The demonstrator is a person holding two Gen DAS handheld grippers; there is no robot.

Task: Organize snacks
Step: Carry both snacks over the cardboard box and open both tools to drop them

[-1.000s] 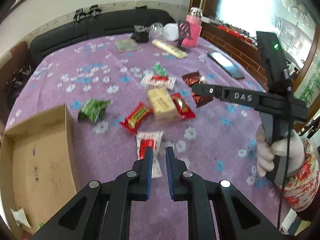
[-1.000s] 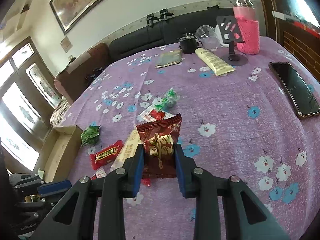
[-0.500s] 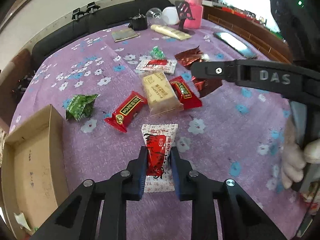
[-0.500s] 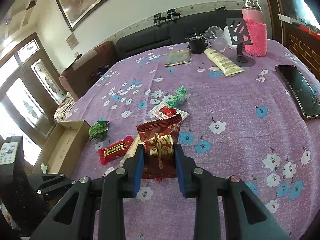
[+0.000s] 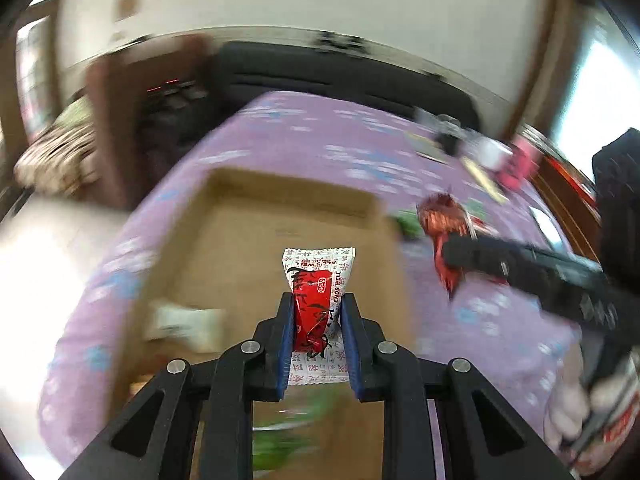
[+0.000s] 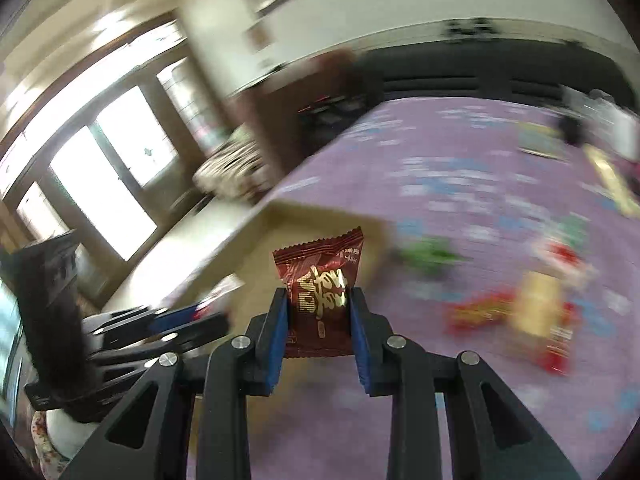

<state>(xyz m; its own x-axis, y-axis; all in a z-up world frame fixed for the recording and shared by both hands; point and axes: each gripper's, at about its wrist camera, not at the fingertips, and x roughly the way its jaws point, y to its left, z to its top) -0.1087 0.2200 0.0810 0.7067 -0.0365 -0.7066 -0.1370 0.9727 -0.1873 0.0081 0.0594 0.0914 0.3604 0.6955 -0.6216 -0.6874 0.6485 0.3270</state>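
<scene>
My left gripper point(image 5: 316, 320) is shut on a white and red snack packet point(image 5: 316, 292) and holds it over the open cardboard box point(image 5: 248, 236). My right gripper point(image 6: 319, 312) is shut on a dark red snack packet point(image 6: 322, 292) near the box's right edge point(image 6: 312, 220); it also shows in the left wrist view point(image 5: 444, 220). The box holds a pale packet point(image 5: 184, 322) and something green, blurred. Both views are motion-blurred.
Several snacks lie on the purple flowered tablecloth point(image 6: 460, 168): a green packet point(image 6: 428, 254), red packets point(image 6: 480, 312) and a tan packet point(image 6: 536, 304). A pink bottle point(image 5: 520, 164) and small items stand at the far side. A dark sofa point(image 5: 340, 76) lies beyond the table.
Both grippers swung left toward the cardboard box. The left gripper lifted the white and red packet off the table and carried it over the box. The right kept its dark red packet.
</scene>
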